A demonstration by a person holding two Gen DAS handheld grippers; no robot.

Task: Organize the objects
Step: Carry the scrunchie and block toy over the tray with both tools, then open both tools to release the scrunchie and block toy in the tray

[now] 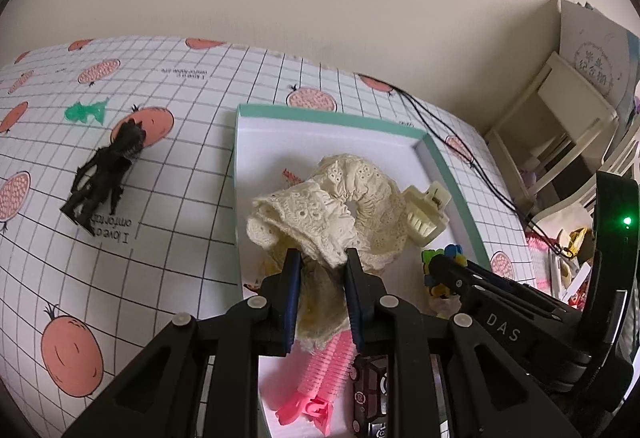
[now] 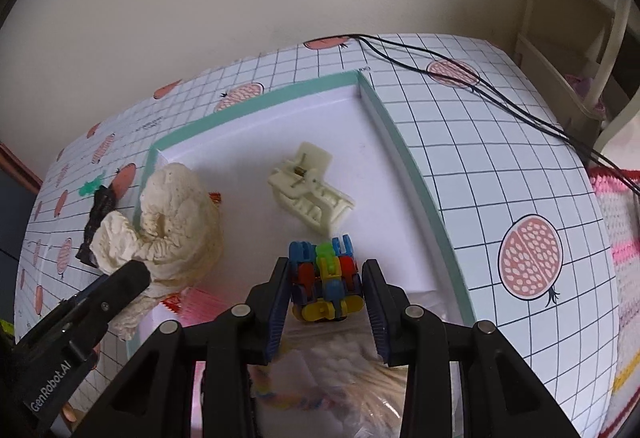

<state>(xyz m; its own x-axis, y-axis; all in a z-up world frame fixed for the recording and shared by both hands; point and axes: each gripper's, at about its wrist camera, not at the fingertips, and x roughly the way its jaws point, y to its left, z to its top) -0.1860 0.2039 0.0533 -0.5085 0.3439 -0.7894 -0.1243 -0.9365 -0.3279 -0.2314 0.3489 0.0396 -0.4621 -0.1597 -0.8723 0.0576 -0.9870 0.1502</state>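
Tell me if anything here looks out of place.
The black dinosaur figure and a small green toy lie on the tablecloth outside the teal-rimmed box, while the hair clips and scrunchie are in or over it. Nothing looks spilled or broken.

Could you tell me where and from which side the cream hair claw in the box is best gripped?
Grip the hair claw across its hinged handle end, from above. It lies flat on the box floor, teeth toward the right gripper, handle tabs raised and clear.

You see a scrunchie (image 1: 320, 210) of cream eyelet cloth, a smooth matt plastic clip (image 2: 308, 186), and a glossy printed worktop (image 1: 180, 166).
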